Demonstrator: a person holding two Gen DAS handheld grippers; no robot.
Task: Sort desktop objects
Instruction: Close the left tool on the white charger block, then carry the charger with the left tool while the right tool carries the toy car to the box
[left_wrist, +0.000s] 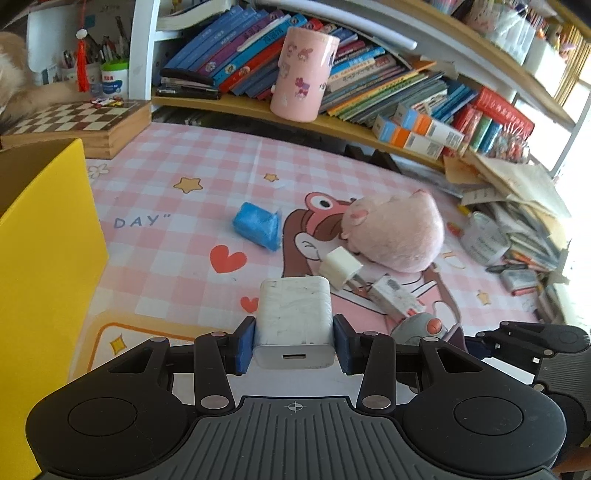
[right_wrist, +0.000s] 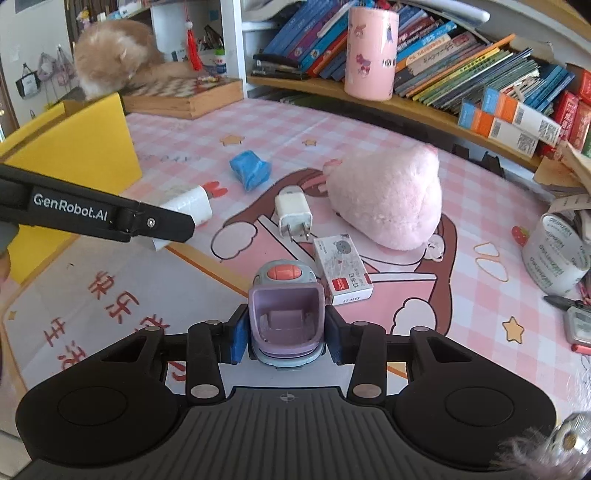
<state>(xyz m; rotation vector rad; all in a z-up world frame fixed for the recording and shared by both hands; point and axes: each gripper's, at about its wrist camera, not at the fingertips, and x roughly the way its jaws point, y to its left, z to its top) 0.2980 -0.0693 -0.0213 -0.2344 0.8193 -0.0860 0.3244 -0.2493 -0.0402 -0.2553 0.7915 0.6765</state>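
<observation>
Left gripper (left_wrist: 293, 341) pinching a white charger block (left_wrist: 293, 321), blue fingers (left_wrist: 246, 345) pressed flat against its two broad sides, port end facing back toward the camera. Held clear of the table (left_wrist: 166, 280), near the left edge, beside the yellow box (left_wrist: 48, 240). Probably rigid, smooth-shelled and moderately light; glossy plastic could slide under a loose hold, so a grip across the flat faces near mid-body looks sound.

Right gripper (right_wrist: 283, 328) clamped on a small lilac-and-grey toy (right_wrist: 283, 321) with an orange button, fingers (right_wrist: 239, 334) bearing on its side walls. Hard plastic, hollow and light by the look; rounded lower edges could invite a twist, so the straight side walls seem the better purchase. Toy low over the near middle of the table; touching or not, cannot tell.

Left lying on the table: a smaller white plug (right_wrist: 292, 210), a little card box (right_wrist: 343, 271), a blue wrapped lump (right_wrist: 250, 170) and a pink plush (right_wrist: 395, 199). Plush soft and compressible, best taken deep across the body; plug best taken by its casing, away from the prongs.
</observation>
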